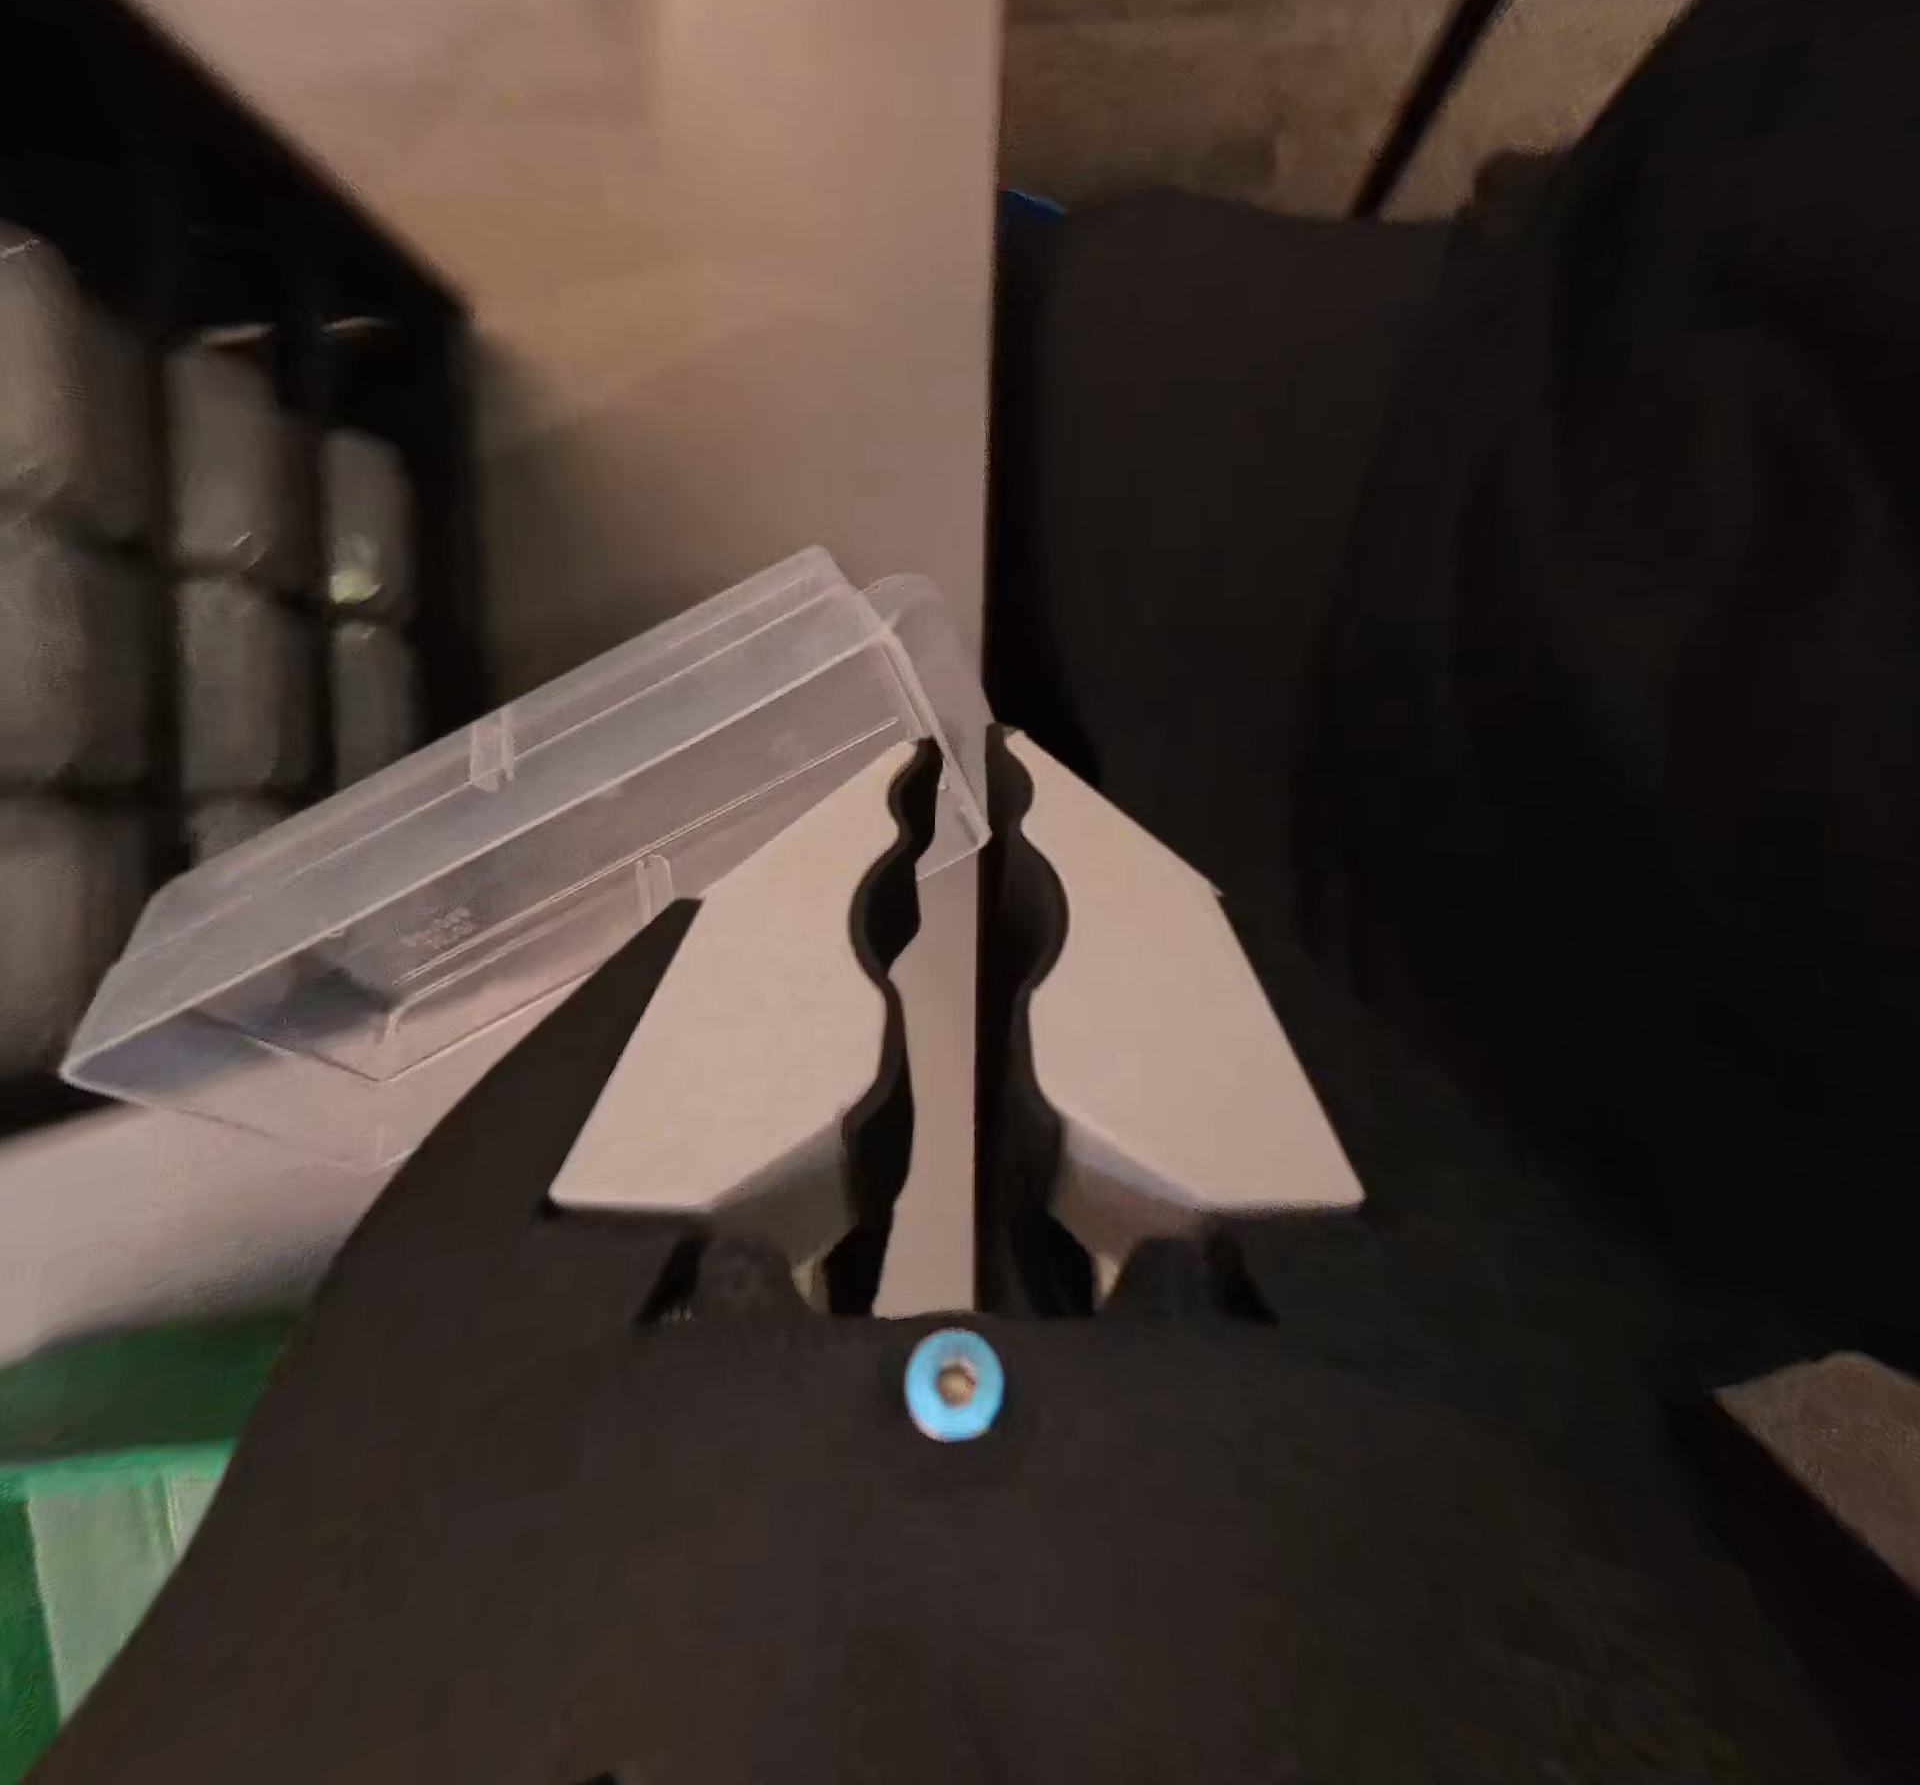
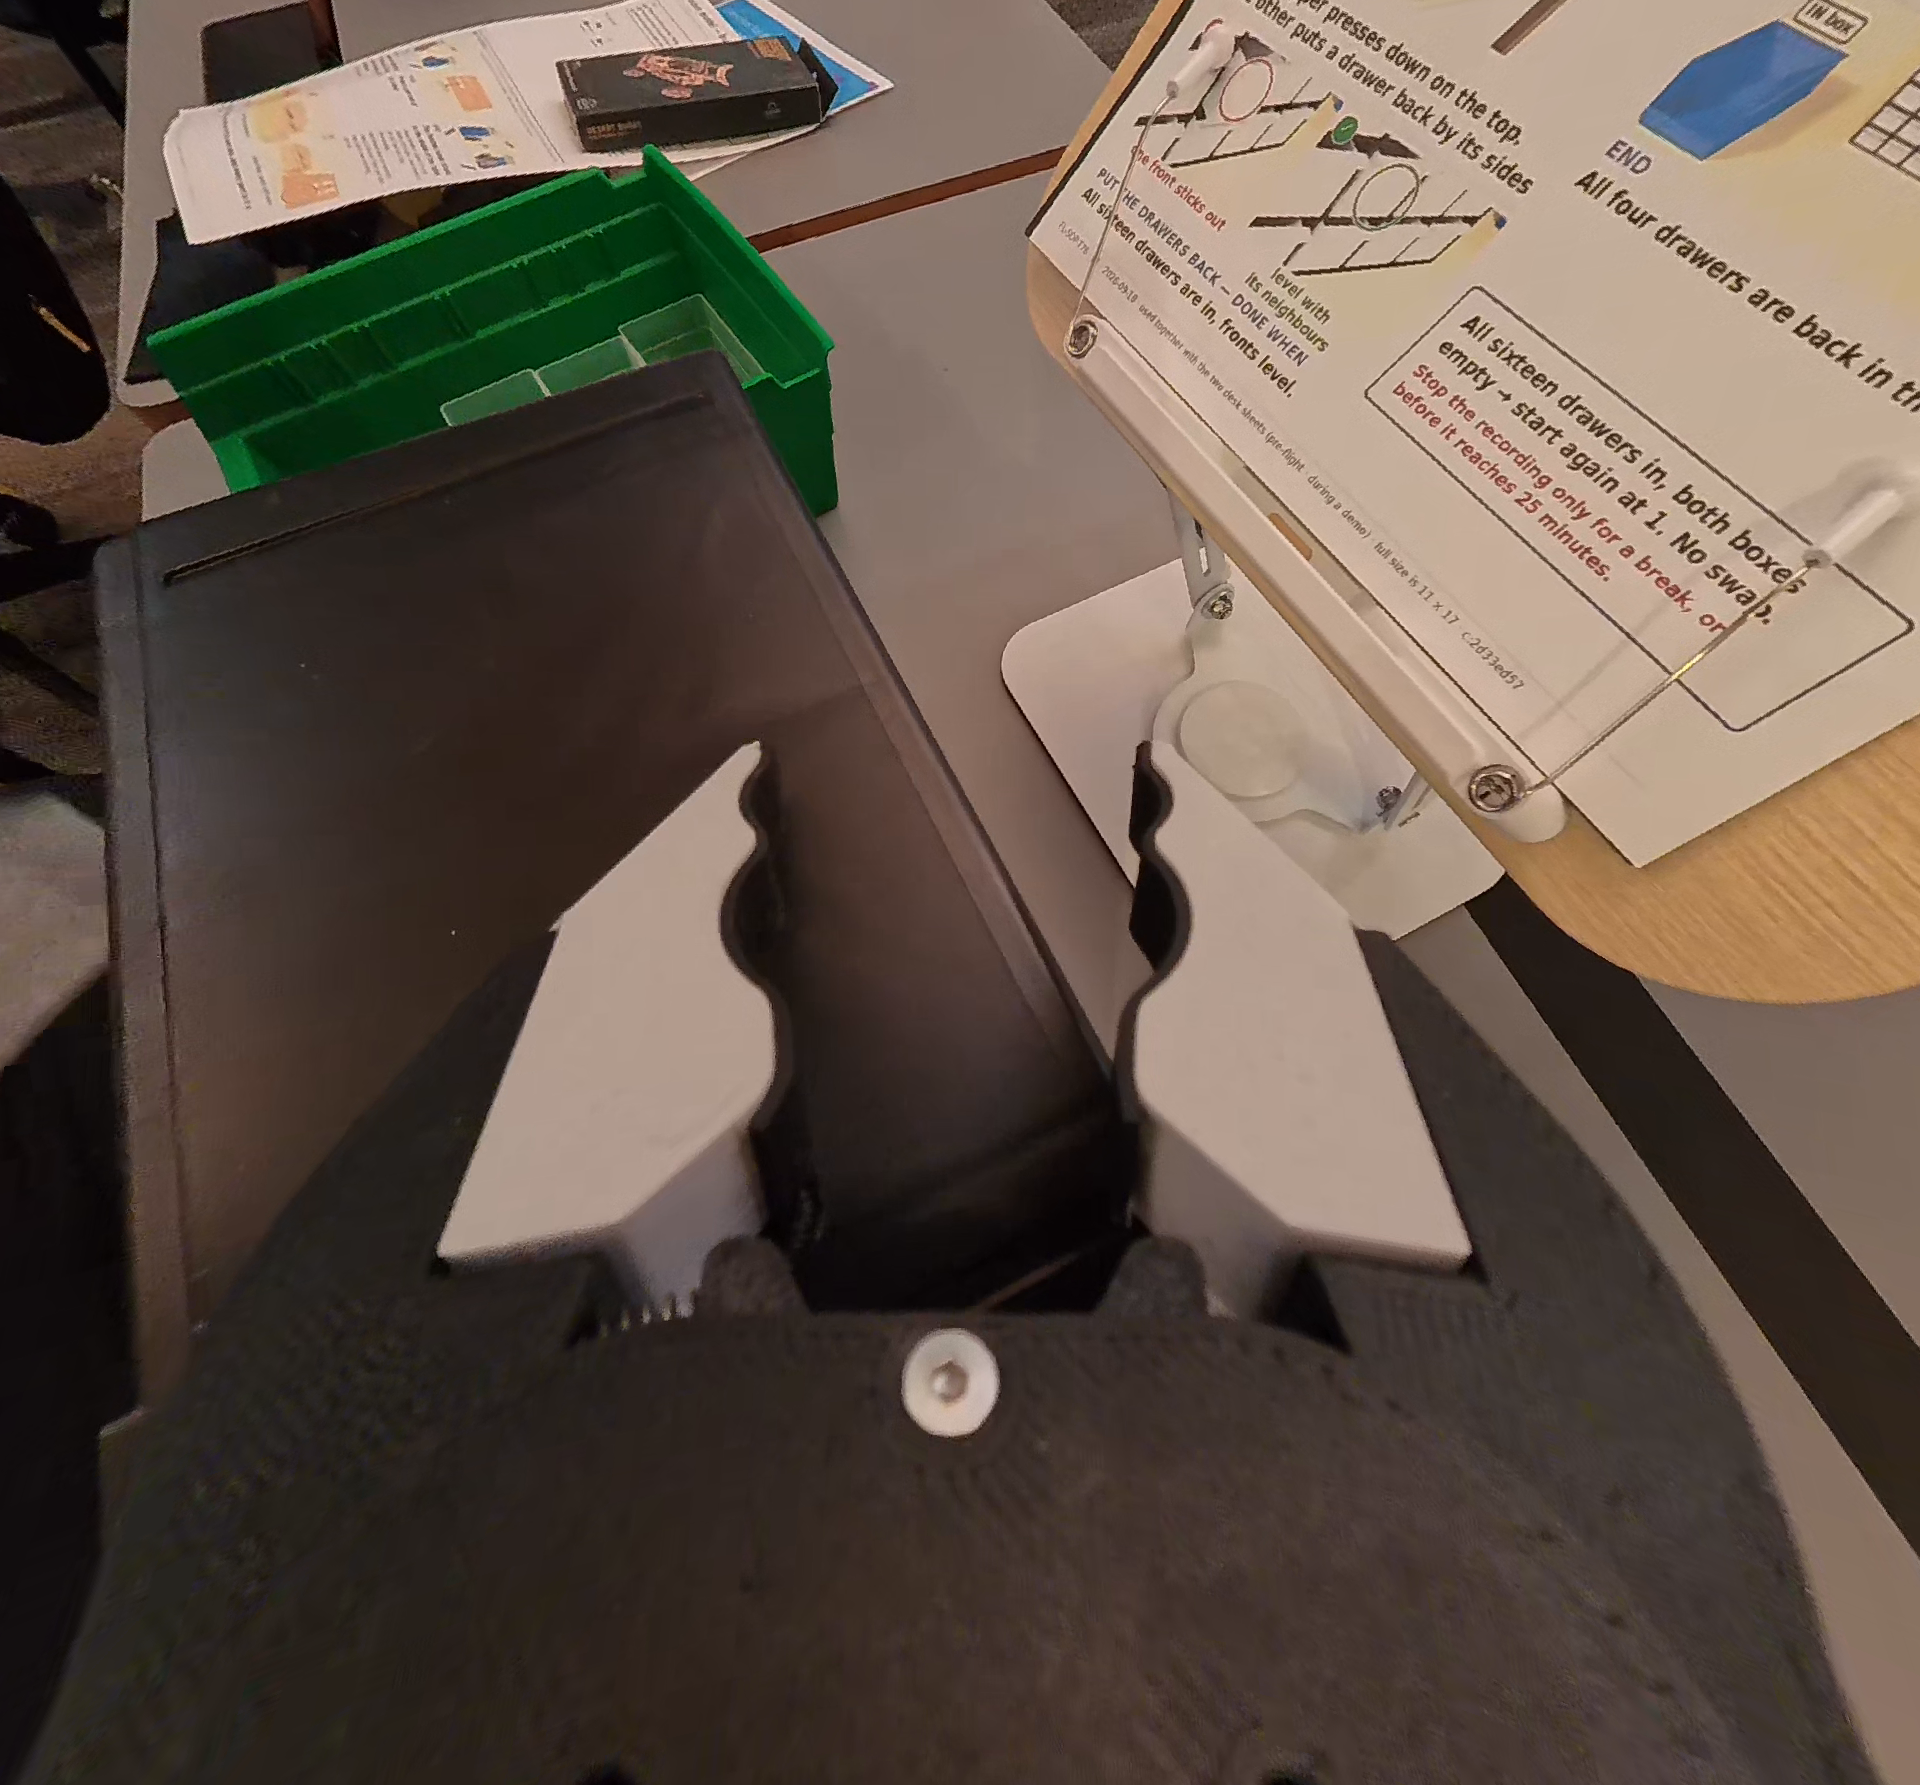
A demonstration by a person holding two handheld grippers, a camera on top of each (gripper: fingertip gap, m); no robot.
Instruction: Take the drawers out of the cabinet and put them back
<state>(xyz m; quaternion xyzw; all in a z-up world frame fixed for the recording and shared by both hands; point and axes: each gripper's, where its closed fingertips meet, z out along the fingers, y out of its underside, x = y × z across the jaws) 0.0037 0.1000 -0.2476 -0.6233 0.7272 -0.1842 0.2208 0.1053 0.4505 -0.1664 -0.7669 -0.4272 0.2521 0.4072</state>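
Observation:
In the left wrist view my left gripper is shut on the front lip of a clear plastic drawer. The drawer hangs tilted, out to the left of the fingers and free of the cabinet. The black cabinet with its grid of translucent drawer fronts stands at the left, blurred. In the right wrist view my right gripper is open and empty. It sits over the flat top of the black cabinet, near its right edge. I cannot tell whether it touches the top.
A green bin holding several clear drawers stands behind the cabinet; it also shows in the left wrist view. An instruction board on a white stand is at the right. Papers and a small black box lie farther back.

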